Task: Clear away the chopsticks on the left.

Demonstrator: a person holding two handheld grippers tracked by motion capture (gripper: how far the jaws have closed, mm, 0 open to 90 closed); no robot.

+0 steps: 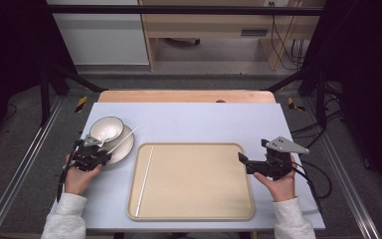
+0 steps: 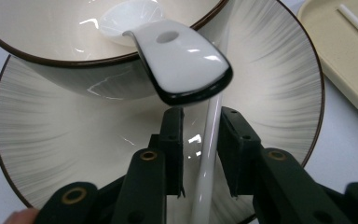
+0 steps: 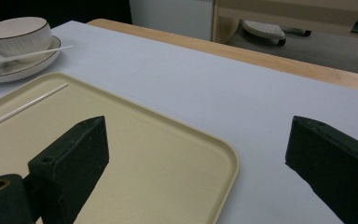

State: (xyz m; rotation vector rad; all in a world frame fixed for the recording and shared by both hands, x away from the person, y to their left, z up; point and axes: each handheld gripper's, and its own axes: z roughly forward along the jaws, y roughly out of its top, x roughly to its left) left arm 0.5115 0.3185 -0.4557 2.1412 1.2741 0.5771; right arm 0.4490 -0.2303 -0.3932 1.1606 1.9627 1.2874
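**Left gripper straddles a chopstick on the plate; right gripper idle by the tray**

The left gripper sits at about 8 o'clock on the table, its jaws over the near rim of the plate. Between them runs a white chopstick lying across the plate; the jaws stand to either side of it with small gaps showing, so they are parted and not clamped on it. Just beyond the jaws, a white spoon rests in the bowl, its handle end hanging over the bowl's rim. The bowl stands on the plate.

A second chopstick lies along the 9 o'clock side of the beige tray at the table's centre.

The right gripper, at roughly 4 o'clock, hovers at the tray's right edge with jaws spread wide, holding nothing.
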